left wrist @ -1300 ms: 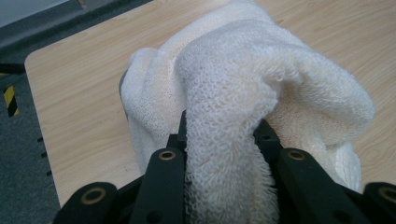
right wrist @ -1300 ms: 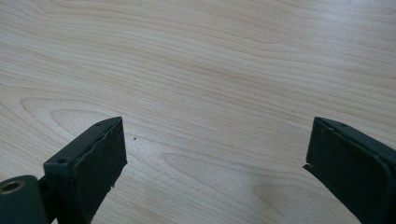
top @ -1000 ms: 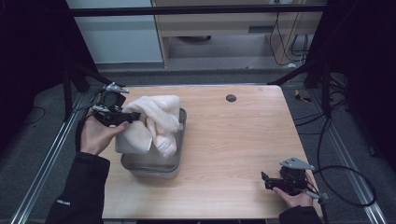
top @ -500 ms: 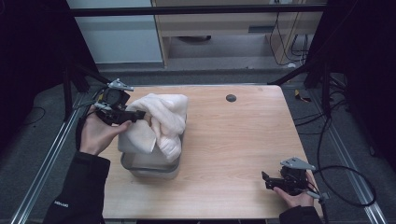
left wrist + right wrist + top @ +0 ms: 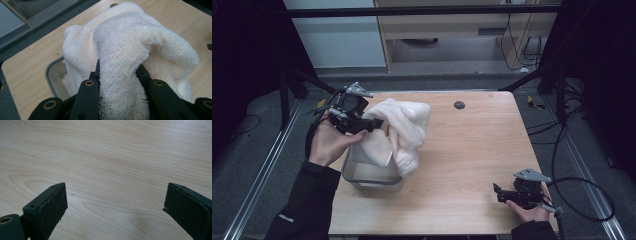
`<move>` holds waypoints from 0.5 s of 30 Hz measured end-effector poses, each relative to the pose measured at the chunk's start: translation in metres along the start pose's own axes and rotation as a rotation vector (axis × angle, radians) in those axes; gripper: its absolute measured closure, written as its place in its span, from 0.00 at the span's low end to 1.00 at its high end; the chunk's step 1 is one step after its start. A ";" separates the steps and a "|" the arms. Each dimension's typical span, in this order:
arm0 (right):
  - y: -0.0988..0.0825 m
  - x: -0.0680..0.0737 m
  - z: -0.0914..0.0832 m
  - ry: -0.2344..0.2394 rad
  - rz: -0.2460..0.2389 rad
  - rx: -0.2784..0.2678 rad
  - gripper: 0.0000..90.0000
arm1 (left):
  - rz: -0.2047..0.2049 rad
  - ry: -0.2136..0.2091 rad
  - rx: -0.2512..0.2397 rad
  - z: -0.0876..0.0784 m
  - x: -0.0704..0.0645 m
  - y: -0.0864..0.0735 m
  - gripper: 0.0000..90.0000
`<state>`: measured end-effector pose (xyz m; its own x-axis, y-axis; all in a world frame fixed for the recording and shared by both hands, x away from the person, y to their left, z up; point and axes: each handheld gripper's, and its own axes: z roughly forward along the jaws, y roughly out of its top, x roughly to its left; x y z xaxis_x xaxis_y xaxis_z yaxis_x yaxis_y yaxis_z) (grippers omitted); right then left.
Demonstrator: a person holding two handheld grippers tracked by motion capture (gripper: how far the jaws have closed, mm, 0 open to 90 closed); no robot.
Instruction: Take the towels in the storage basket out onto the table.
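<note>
High view puts our right gripper (image 5: 507, 194) nearest, jaws wide apart and holding nothing, low on the table (image 5: 472, 150). Farther left, our left gripper (image 5: 371, 123) is clamped on one white towel (image 5: 404, 130), which hangs over one grey bin (image 5: 362, 172) directly beneath it.

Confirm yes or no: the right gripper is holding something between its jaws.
No: the right gripper has its black jaws spread wide apart with nothing between them but the bare light wooden table.
</note>
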<state>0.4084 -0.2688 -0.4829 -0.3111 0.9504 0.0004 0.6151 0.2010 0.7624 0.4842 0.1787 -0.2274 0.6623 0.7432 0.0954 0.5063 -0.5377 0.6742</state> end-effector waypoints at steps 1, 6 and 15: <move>0.000 0.000 0.000 0.000 -0.001 0.000 0.05 | 0.009 -0.007 0.003 0.001 -0.002 0.002 0.79; 0.000 -0.001 0.000 -0.001 -0.003 0.001 0.05 | 0.028 -0.021 0.002 0.004 -0.012 0.009 0.79; 0.000 -0.002 -0.002 -0.005 0.003 0.000 0.05 | 0.063 -0.053 0.000 0.016 -0.034 0.024 0.79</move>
<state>0.4076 -0.2711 -0.4818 -0.3055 0.9522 -0.0009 0.6162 0.1984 0.7622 0.4829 0.1345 -0.2262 0.7212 0.6856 0.0991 0.4626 -0.5832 0.6678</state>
